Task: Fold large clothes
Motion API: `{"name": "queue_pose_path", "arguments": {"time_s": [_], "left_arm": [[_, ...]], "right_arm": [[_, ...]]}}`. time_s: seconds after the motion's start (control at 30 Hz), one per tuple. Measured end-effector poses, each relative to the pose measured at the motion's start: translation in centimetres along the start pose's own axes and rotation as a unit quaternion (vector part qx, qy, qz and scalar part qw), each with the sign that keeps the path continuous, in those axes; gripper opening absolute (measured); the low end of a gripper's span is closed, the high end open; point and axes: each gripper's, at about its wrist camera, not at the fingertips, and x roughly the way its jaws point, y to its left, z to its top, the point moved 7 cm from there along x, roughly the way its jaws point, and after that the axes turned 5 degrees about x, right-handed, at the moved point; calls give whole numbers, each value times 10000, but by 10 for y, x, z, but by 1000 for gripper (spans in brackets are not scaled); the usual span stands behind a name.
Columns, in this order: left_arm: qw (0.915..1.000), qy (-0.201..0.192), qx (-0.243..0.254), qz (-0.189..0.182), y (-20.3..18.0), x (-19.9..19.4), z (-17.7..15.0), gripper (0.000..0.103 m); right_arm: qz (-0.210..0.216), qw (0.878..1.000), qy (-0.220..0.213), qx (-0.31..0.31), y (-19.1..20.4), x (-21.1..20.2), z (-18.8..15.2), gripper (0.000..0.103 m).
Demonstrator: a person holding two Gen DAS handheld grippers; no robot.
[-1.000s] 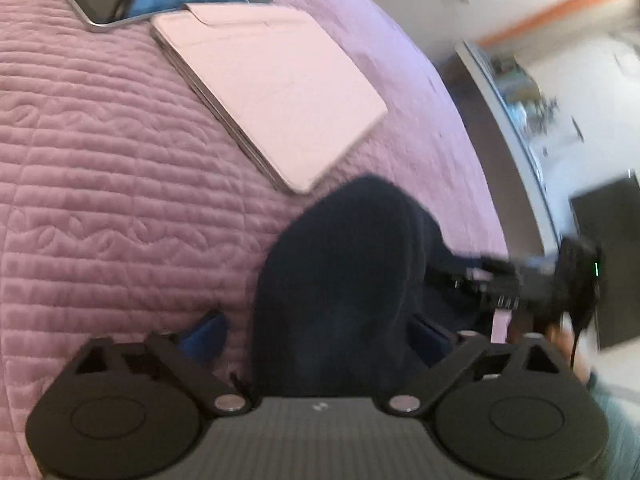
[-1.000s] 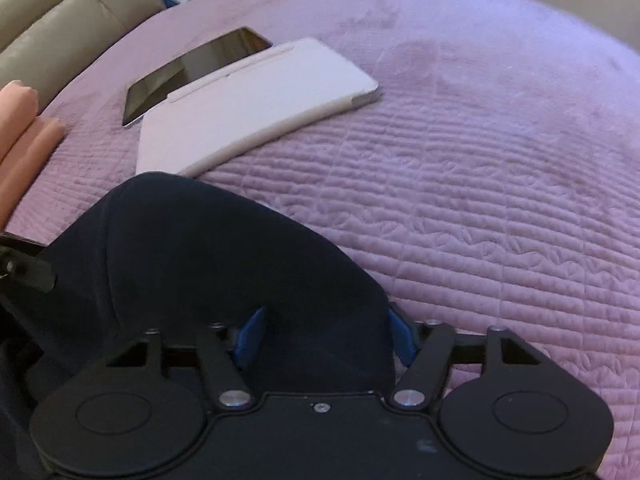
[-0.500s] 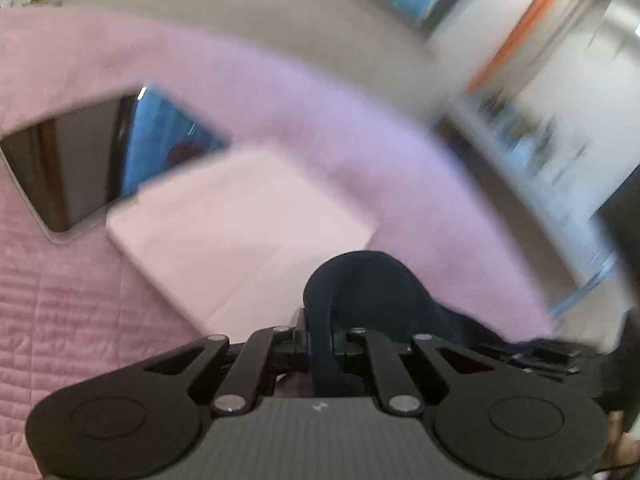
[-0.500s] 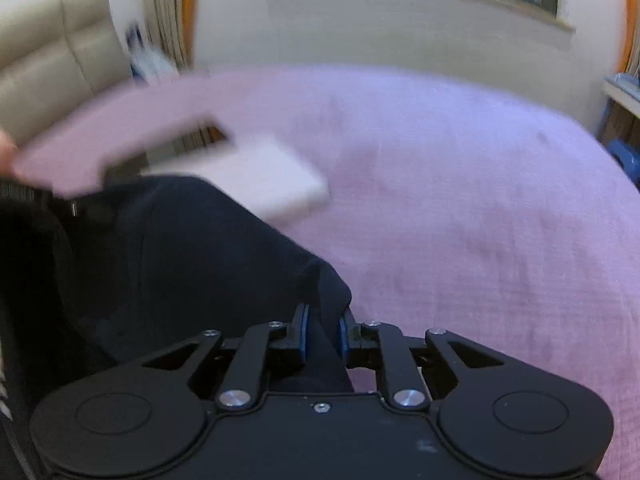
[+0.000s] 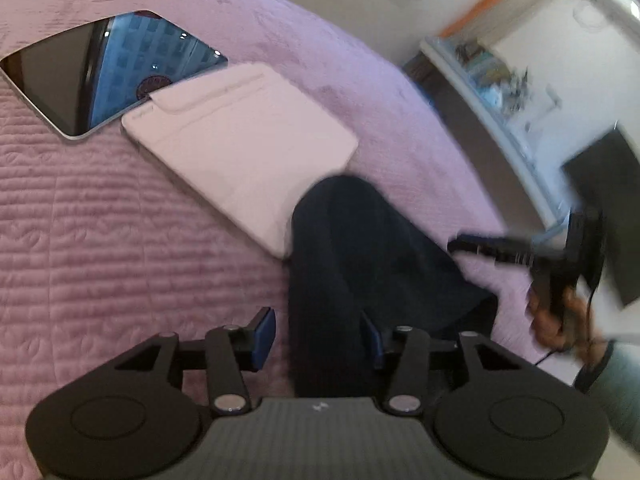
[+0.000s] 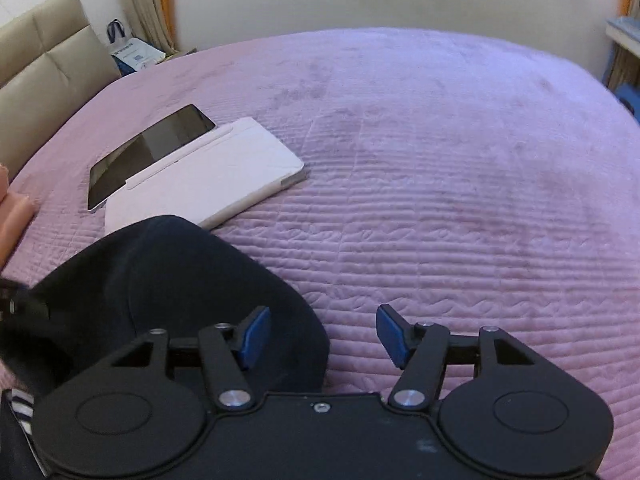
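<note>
A dark navy garment lies bunched on the pink quilted bed. My left gripper is open, its blue pads apart on either side of the cloth, which runs between them. In the right wrist view the same garment lies at the lower left. My right gripper is open, with the garment's edge under its left finger and bare quilt under the right one. The right gripper also shows, blurred, at the right of the left wrist view.
A tablet and a white folded cover lie on the bed just beyond the garment, which overlaps the cover's corner. A beige headboard stands at the far left. A shelf lines the room's right side.
Both grippers were shut on the garment half a second ago and are now open. The garment has dropped onto the bed near the white cover.
</note>
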Motion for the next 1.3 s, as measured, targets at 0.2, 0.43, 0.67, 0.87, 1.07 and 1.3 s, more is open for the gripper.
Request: {"name": "queue_pose_path", "arguments": {"time_s": [0.2, 0.43, 0.67, 0.87, 1.07, 1.3], "left_arm": [[9878, 640, 924, 1077, 9, -4, -33, 52], [9938, -25, 743, 831, -7, -29, 8, 53], [9961, 2, 553, 693, -26, 33, 55, 58], [9954, 337, 555, 707, -13, 77, 47, 41], [9890, -663, 1204, 553, -58, 13, 29, 5], [9686, -1756, 1735, 294, -149, -105, -11, 5]], "right_arm": [[-340, 9947, 296, -925, 0, 2, -45, 69], [-7, 9993, -52, -360, -12, -29, -17, 70], [135, 9984, 189, -524, 17, 13, 14, 74], [264, 9942, 585, -860, 36, 38, -1, 16], [199, 9866, -204, -1607, 59, -37, -13, 15], [-161, 9657, -1563, -2065, 84, -199, -58, 9]]}}
